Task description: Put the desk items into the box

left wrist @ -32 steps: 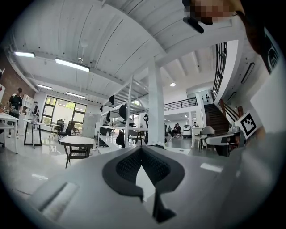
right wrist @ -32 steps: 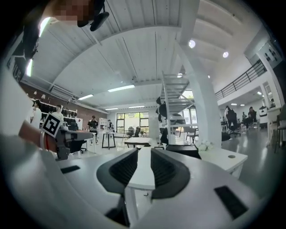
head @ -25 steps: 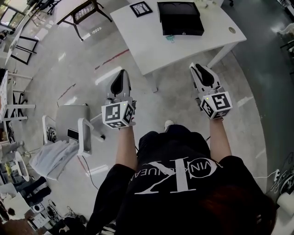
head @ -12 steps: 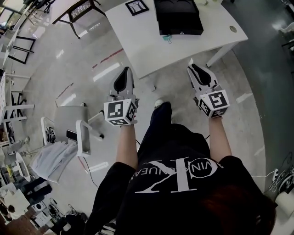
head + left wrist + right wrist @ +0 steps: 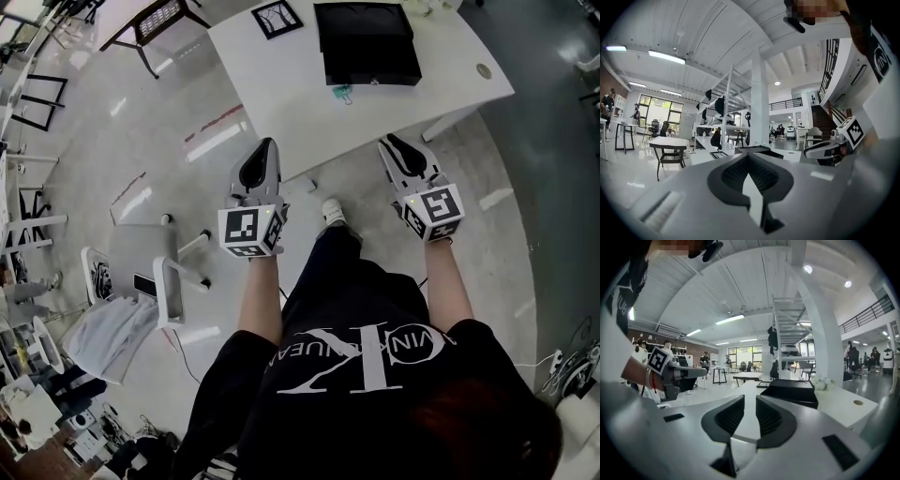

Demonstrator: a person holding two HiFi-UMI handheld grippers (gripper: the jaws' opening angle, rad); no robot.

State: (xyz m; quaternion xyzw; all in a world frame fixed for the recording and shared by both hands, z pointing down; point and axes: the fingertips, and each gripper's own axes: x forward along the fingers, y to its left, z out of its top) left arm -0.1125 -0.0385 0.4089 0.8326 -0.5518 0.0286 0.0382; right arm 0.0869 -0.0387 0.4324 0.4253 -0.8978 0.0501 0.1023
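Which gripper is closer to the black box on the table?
Right. The right gripper is almost straight in front of the black box, just short of it. The left gripper is off to the box's left side, farther away.

The hall was bright and evenly lit — long ceiling strip lights (image 5: 666,57) and tall windows (image 5: 658,108) at the far end did the work, and shadows were soft. The polished floor (image 5: 94,141) threw back pale streaks of glare. Both gripper views bowed hard at the edges, with black corners. The near bodies of the left gripper (image 5: 749,157) and right gripper (image 5: 750,401) were blurred — the room beyond was sharp.
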